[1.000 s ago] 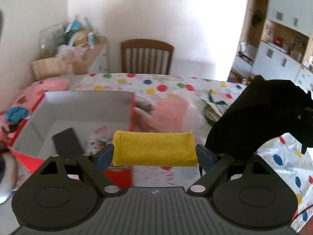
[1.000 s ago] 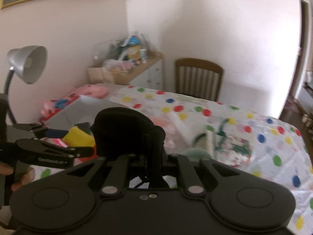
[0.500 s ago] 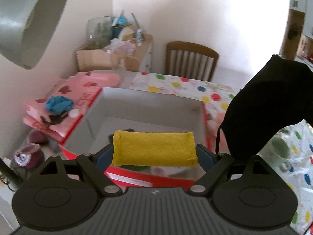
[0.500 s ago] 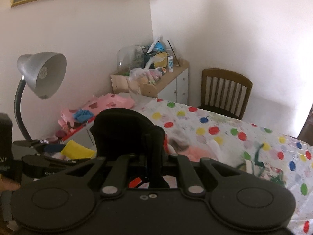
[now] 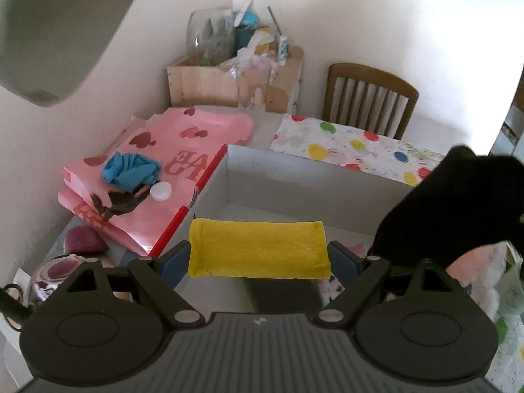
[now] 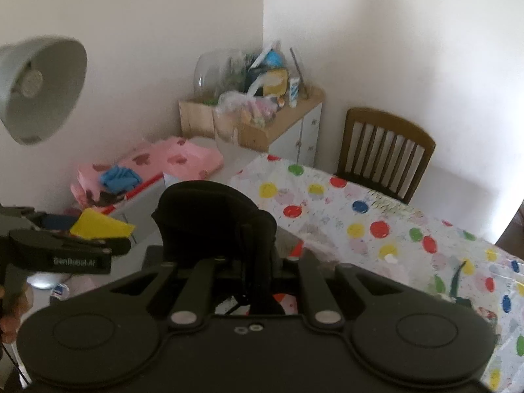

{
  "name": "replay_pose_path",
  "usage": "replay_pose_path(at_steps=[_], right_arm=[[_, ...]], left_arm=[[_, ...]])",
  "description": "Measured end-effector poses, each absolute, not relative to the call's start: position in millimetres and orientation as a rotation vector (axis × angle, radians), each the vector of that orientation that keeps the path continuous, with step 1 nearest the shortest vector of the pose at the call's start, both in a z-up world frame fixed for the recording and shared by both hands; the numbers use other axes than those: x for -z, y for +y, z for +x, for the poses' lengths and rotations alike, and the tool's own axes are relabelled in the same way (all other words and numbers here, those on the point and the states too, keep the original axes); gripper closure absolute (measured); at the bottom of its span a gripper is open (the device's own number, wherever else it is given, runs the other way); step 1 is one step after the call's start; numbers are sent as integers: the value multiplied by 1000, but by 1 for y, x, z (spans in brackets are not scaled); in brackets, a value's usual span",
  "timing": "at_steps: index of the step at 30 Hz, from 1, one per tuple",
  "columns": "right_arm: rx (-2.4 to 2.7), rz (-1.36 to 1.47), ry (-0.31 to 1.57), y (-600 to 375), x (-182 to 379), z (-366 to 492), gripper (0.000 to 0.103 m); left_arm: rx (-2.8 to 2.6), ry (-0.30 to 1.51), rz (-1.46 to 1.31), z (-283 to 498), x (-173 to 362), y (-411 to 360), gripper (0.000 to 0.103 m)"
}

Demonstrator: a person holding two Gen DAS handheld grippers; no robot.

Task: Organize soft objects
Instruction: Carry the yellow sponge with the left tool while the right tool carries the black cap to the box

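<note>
Nearest in the left wrist view, left gripper point(image 5: 258, 262) with jaws pinching a flat yellow felt pad point(image 5: 258, 249) by its two short ends, held level above the near wall of an open white cardboard box with red outer sides point(image 5: 294, 177). At 3 o'clock of the pad, a black soft fabric pouch point(image 5: 458, 206), hanging over the box's right part. In the right wrist view, right gripper point(image 6: 253, 262) with jaws pressed onto that black pouch, bulging upward at 12 o'clock. Left of the box, at 10 o'clock, a pink heart-printed paper bag point(image 5: 170, 160) carrying a crumpled blue cloth point(image 5: 129, 170). Beyond, a surface under a polka-dot tablecloth point(image 6: 376, 229); farthest, a brown wooden slat-back chair point(image 6: 386, 154).
</note>
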State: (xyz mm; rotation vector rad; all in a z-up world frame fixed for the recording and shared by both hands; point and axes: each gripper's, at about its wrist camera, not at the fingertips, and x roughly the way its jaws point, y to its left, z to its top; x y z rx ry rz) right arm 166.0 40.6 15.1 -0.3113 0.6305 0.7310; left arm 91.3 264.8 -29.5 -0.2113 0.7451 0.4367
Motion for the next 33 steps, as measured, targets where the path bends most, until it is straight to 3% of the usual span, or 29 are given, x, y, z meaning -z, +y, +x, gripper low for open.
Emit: replay_pose_path(at_steps=[12,26,29,31,33], right_arm=[[-771,-452,724,91,41,172,92],[-838,-616,766,114,73,160,82],[-851,-617,771,112,72,160,77],[-864,-619,758,110,69,158,61],[-869,-628,735,108,66,156,53]], left_arm=[[-442,815,-246,136,62,289,14],[-458,940,-284,180,90,305,14],[-458,980,-290,185,98,306,14],[-455,1000,-287,188,102,305,14],[-465,1024,-282,190,106,306,14]])
